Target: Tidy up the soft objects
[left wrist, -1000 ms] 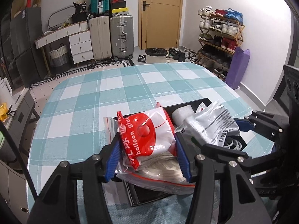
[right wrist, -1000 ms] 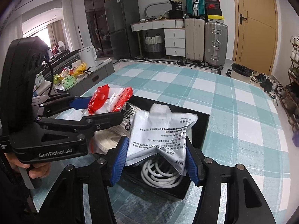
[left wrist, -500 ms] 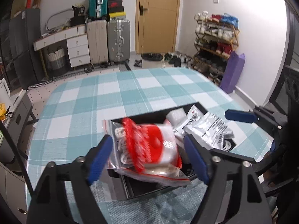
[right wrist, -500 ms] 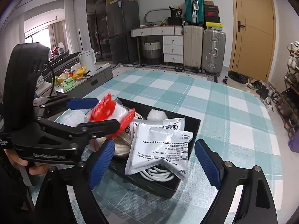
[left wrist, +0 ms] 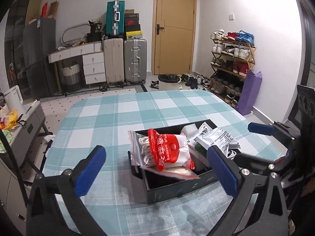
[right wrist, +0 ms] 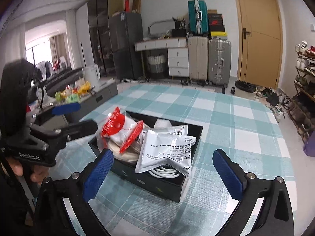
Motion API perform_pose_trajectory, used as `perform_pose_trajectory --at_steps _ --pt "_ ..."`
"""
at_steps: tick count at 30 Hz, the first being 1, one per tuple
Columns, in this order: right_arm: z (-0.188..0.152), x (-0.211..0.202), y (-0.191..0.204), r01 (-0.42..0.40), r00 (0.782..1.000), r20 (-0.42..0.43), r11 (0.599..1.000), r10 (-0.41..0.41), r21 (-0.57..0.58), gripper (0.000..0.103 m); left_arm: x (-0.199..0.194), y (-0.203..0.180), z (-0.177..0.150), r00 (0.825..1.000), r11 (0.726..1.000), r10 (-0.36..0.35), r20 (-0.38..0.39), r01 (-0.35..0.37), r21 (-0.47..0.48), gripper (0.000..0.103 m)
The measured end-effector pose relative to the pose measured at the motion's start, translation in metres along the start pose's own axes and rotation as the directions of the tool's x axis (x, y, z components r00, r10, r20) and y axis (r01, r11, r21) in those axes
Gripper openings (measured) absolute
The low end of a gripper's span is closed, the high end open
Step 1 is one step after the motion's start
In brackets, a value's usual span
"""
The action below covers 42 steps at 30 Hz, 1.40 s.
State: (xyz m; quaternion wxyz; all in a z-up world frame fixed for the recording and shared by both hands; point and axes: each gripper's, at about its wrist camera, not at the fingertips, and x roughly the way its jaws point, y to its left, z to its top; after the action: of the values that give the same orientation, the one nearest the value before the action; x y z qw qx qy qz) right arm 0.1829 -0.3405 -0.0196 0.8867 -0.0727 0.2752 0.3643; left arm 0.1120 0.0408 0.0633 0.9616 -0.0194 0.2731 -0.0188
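Note:
A black box (left wrist: 177, 191) (right wrist: 157, 185) stands on the checked tablecloth. A red-and-white balloon glue bag (left wrist: 169, 151) (right wrist: 120, 131) lies on its left side, over a clear zip bag of white cord (left wrist: 140, 147). A silver foil pouch (right wrist: 165, 151) (left wrist: 218, 139) lies on the right side over a white cable coil (right wrist: 163, 172). My left gripper (left wrist: 157, 171) is open and empty, above and short of the box; it also shows in the right wrist view (right wrist: 76, 116). My right gripper (right wrist: 163, 175) is open and empty, near the box.
The teal checked table (left wrist: 126, 116) stretches beyond the box. Suitcases (left wrist: 126, 59), a white drawer desk (left wrist: 86, 59), a door and a shoe rack (left wrist: 230, 66) line the far wall. A low grey cabinet (right wrist: 94, 96) with clutter stands left of the table.
Both grippers have opened, let go of the balloon glue bag and the foil pouch, and drawn back and up. Both packs now rest in the box.

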Motion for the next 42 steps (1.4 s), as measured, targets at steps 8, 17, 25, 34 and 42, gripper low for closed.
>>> perform_pose_trajectory --at_steps 8,17,25,34,42 --pt "-0.013 -0.015 0.001 -0.027 0.997 0.073 0.999 0.024 0.034 0.102 -0.007 0.003 -0.02 0.998 0.999 0.051 0.035 -0.05 -0.017 0.103" --pt "-0.027 -0.023 0.011 -0.025 0.993 0.112 1.0 0.025 -0.003 0.102 -0.006 -0.001 -0.036 0.999 0.999 0.025 0.047 -0.023 -0.033 0.103" --pt "-0.034 -0.026 0.009 0.015 0.989 0.147 1.0 -0.013 -0.01 0.102 -0.006 -0.001 -0.042 0.995 0.998 0.058 0.085 -0.055 -0.041 0.103" --pt "-0.042 -0.026 0.012 0.037 0.986 0.165 0.998 -0.03 -0.041 0.102 -0.003 0.0 -0.052 0.991 0.996 0.08 0.103 -0.076 -0.038 0.103" --pt "-0.047 -0.027 0.011 0.035 0.982 0.187 0.999 -0.026 -0.041 0.102 -0.006 0.001 -0.054 0.99 0.996 0.083 0.111 -0.078 -0.046 0.103"
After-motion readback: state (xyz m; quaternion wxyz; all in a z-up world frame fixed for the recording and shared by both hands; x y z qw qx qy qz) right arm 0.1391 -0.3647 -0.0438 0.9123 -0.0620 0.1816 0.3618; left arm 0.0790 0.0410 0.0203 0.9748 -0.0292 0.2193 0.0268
